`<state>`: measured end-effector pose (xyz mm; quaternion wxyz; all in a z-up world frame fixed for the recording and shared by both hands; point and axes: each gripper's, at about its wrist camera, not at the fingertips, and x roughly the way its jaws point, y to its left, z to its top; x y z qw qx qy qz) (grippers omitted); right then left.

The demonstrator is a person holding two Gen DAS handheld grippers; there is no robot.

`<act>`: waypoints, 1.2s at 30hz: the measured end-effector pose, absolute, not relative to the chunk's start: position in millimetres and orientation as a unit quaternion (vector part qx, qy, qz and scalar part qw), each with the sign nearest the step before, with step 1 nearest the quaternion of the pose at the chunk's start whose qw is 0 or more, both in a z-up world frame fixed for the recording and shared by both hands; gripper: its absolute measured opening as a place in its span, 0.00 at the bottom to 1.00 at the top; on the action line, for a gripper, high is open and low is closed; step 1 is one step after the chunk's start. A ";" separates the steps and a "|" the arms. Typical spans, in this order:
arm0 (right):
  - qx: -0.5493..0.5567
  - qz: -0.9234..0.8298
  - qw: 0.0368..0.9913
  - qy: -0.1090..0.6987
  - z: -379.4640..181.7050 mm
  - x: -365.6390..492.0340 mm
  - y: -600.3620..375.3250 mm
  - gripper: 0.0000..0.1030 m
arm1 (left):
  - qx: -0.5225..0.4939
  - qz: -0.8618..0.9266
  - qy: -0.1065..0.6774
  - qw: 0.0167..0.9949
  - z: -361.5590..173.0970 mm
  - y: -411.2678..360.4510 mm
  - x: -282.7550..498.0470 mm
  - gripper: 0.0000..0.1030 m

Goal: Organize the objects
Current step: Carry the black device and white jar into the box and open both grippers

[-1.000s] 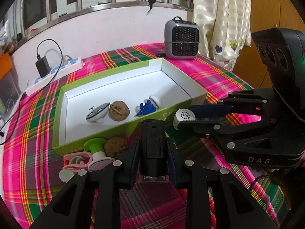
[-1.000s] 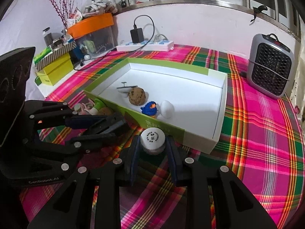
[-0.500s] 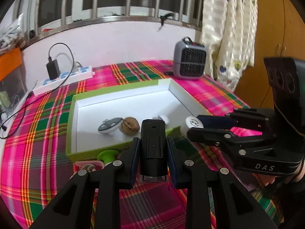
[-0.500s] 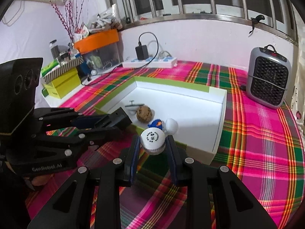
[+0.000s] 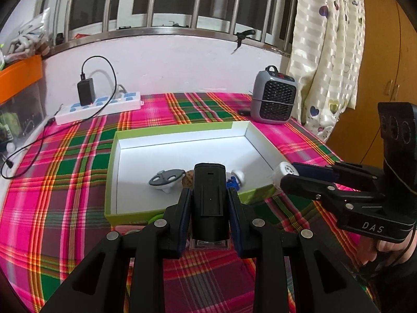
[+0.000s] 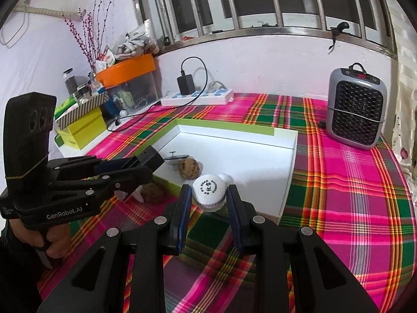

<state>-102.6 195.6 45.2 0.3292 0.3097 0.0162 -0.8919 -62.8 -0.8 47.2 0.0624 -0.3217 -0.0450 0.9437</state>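
Your left gripper was clamped on a black box-shaped device with a clear base, held upright between the blue pads just in front of the near wall of the green-sided box. Your right gripper was closed on a small white bottle, its round cap with printed characters facing the camera, over the box's near right corner. Both held things were off the plaid cloth covering the desk. Inside the box, on its white floor near the front wall, lay a grey spinning top on its side, a walnut just right of it, then a small blue piece and a white rounded object, partly hidden behind the device. Outside the box, against its near wall, a second walnut sat on the cloth beside pale pink and green items, mostly hidden by the grippers. At the back edge of the desk stood a grey fan heater on the right and a white power strip with a black charger plugged in on the left. Your hand showed under the left gripper's handle in the right wrist view.
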 end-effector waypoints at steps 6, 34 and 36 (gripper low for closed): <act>0.307 -0.897 0.318 0.003 45.9 -109.0 198.3 0.28 | -0.316 0.946 -0.059 0.046 47.7 -9.4 -68.8 0.25; 0.340 -0.900 0.272 -0.007 33.5 -144.9 193.0 0.28 | -0.312 0.943 -0.110 -0.033 43.0 -49.1 -92.5 0.25; 0.347 -0.898 0.270 -0.006 31.7 -147.6 192.7 0.28 | -0.316 0.942 -0.108 -0.036 41.0 -48.7 -94.8 0.25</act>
